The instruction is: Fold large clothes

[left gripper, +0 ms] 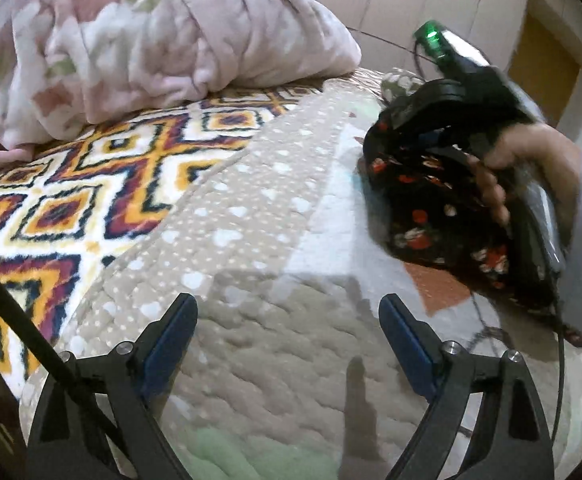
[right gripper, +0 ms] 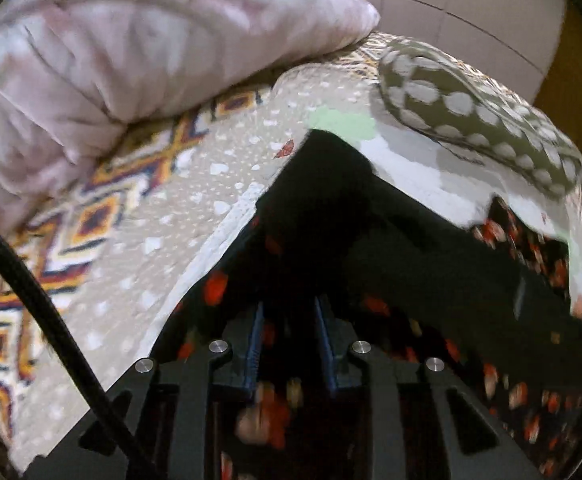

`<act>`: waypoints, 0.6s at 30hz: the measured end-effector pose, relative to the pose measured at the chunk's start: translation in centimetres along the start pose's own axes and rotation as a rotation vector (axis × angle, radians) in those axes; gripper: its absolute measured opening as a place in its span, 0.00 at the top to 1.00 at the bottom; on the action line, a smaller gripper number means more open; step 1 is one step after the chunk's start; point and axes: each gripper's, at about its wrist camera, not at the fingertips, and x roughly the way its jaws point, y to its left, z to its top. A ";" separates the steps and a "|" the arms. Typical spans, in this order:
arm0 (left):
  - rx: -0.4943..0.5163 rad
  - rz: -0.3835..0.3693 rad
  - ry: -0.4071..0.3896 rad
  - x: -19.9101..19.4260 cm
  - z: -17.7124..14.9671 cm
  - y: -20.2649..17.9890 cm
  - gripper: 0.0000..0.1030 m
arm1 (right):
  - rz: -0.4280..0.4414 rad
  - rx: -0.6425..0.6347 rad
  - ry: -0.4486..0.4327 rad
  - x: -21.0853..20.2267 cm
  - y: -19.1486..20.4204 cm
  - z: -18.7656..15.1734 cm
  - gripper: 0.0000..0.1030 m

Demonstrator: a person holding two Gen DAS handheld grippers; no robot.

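Left wrist view: my left tongs (left gripper: 289, 312) stand wide apart and empty over the bed quilt (left gripper: 251, 208). To the right, my right hand (left gripper: 531, 168) carries a bunched black floral garment (left gripper: 431, 200) off the quilt. A pink blanket (left gripper: 151, 40) is heaped behind.

Right wrist view: my right tongs (right gripper: 289, 320) are narrowed on a wad of the floral garment (right gripper: 411, 260), which hangs crumpled beneath them. A dotted pillow (right gripper: 471, 108) lies beyond.

Judgement: no fold shows; spreading and folding remain.
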 end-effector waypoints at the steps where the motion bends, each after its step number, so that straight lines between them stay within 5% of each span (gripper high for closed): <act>1: 0.005 0.010 -0.014 0.1 0.0 0.2 0.11 | -0.018 -0.005 0.014 1.0 0.1 0.8 0.74; 9: -0.010 0.000 -0.005 1.5 -0.4 1.0 0.08 | -0.062 0.030 0.033 4.6 0.1 4.5 0.70; 14: 0.019 0.027 -0.001 1.8 -0.7 0.4 0.07 | -0.064 0.064 -0.074 -0.8 -0.8 3.6 0.70; 18: 0.011 0.033 0.001 1.7 -0.6 0.4 0.07 | 0.051 0.038 -0.093 -6.3 -0.7 -0.2 0.70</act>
